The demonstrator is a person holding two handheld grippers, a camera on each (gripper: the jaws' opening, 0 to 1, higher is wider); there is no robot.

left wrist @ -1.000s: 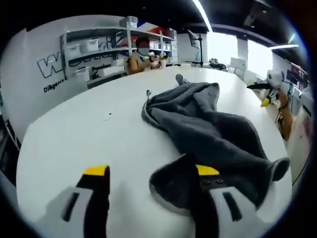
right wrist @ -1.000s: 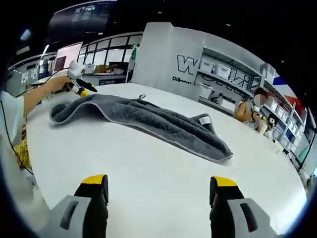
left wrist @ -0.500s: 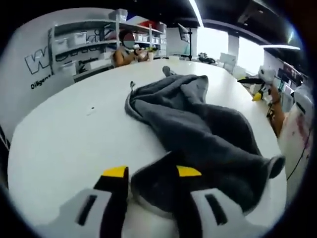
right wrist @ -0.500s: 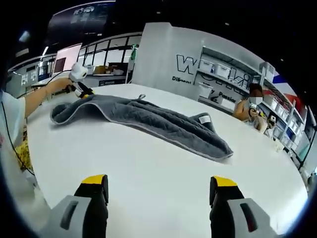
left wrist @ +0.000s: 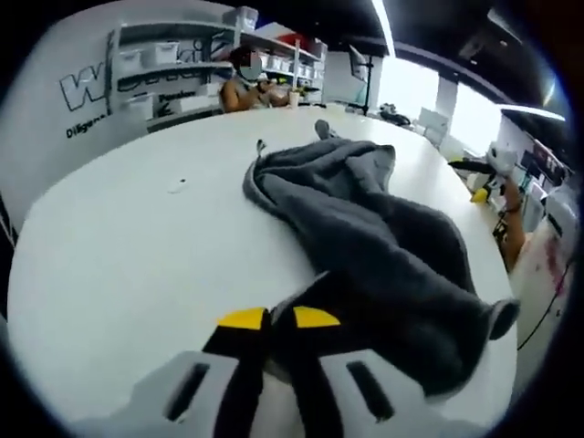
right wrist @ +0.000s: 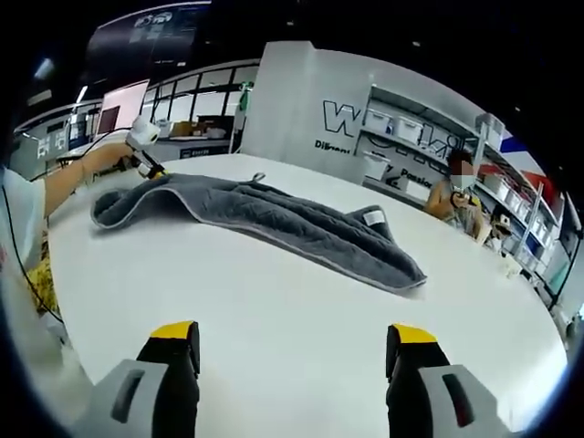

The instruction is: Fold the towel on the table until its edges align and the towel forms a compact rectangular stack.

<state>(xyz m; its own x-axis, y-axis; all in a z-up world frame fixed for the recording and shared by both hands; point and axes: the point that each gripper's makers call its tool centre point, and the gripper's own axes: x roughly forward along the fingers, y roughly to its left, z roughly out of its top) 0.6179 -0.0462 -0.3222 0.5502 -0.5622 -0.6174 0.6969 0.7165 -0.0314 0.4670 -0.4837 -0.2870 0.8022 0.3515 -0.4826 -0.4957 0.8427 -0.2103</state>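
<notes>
Grey terry towel (right wrist: 265,224) lies crumpled lengthwise mid white bench (right wrist: 301,319). Left tongs (left wrist: 270,321) pinched on near towel corner. Right tongs (right wrist: 297,339) wide apart, empty, hovering over bench. Judged soft, limp, light; grip corners, hemmed edge.

A seated person (right wrist: 456,199) is at the far side of the round white table, beside white shelving (right wrist: 401,146) that holds storage bins (right wrist: 378,167). Behind the shelving stands a white wall panel with dark lettering (left wrist: 87,91). Long ceiling lights (left wrist: 385,26) glow overhead near bright windows (left wrist: 409,89).
</notes>
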